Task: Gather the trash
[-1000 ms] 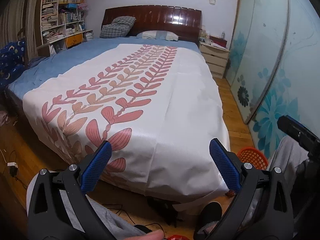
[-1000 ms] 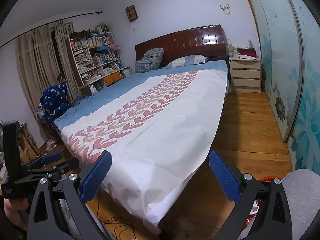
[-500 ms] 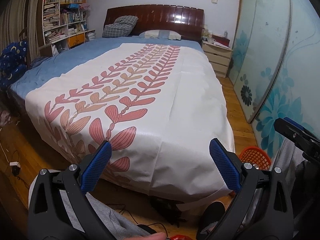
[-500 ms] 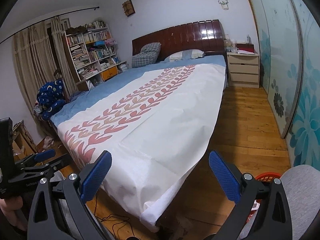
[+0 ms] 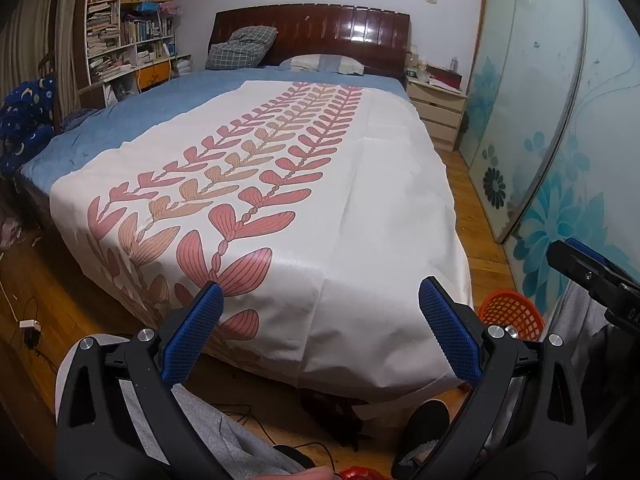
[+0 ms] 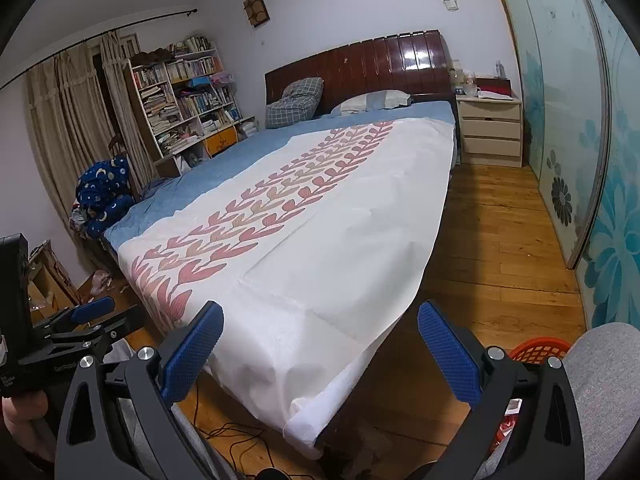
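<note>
My left gripper [image 5: 318, 336] is spread wide with nothing between its blue pads, and my right gripper [image 6: 320, 356] is spread just as wide and just as empty. So I judge the collecting has hardly begun, or I am between pieces.

Nearest me, low on my right, is the orange mesh basket [image 5: 510, 314] on the wood floor [image 6: 496, 240] beside the foot of the bed [image 5: 360, 208]. I take it for the bin; in the right view something pale and red shows at its edge, too small to name.

Further off, the white leaf-print cover looks bare of rubbish. At the far left, on the floor by the bed's corner, lies a crumpled scrap [image 6: 99, 280] beside a cardboard box [image 6: 48, 276]. That, I guess, is what is left to fetch.
</note>
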A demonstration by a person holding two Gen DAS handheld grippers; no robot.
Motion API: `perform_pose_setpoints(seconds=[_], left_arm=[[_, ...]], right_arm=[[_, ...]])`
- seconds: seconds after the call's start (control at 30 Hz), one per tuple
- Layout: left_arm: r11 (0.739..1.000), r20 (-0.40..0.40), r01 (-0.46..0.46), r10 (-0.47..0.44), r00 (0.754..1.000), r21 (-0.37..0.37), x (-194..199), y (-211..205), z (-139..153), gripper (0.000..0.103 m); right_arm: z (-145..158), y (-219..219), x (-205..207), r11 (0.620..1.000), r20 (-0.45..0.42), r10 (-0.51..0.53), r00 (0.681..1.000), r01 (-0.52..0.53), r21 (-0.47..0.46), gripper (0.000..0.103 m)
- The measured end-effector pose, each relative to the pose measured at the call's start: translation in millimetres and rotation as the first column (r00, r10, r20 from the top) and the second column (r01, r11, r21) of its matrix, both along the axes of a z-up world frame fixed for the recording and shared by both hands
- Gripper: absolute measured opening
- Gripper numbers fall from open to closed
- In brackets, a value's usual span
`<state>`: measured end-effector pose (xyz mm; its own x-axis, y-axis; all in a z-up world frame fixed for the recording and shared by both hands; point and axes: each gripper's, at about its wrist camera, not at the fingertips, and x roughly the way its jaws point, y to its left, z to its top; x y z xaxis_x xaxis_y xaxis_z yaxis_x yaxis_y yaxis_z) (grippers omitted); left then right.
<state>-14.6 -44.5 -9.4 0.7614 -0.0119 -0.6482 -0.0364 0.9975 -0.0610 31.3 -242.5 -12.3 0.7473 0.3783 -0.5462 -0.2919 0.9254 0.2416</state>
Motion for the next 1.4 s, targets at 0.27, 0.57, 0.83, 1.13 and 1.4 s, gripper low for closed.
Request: perform_pose_setpoints(seconds=[0.27, 0.57, 0.83, 1.13, 1.4], left_arm=[[1.000, -0.006, -0.004, 0.004, 1.000, 0.000, -0.3, -0.1, -0.6, 0.097], [1.000, -0.001, -0.015, 0.015, 1.000, -0.007, -0.8, 0.6, -0.2, 0.097], [1.000, 0.000, -0.012, 0.012, 1.000, -0.007, -1.6, -0.5, -1.1, 0.097], [1.000, -0.006, -0.015, 0.015, 1.000, -0.011, -1.9, -1.5, -1.4, 0.097], [1.000, -0.012, -0.016, 0.016, 1.000, -0.015, -1.6, -2.1, -2.8, 0.097]], right_arm=[[-1.2, -0.3, 2.3, 1.000, -0.007, 0.007, 1.000, -0.007, -0.001, 0.097], [-1.3, 0.1, 2.7, 1.000, 0.000, 0.004, 1.000, -0.004, -0.001, 0.097], [-2.2, 1.2, 2.0, 1.000, -0.005, 0.005, 1.000, -0.005, -0.001, 0.097], [-3.4, 1.3, 1.8, 1.000, -0.015, 0.005, 1.000, -0.005, 0.002, 0.097], [-5.3, 1.6, 1.9, 1.000, -0.024, 0.006, 1.000, -0.006, 0.003, 0.097]])
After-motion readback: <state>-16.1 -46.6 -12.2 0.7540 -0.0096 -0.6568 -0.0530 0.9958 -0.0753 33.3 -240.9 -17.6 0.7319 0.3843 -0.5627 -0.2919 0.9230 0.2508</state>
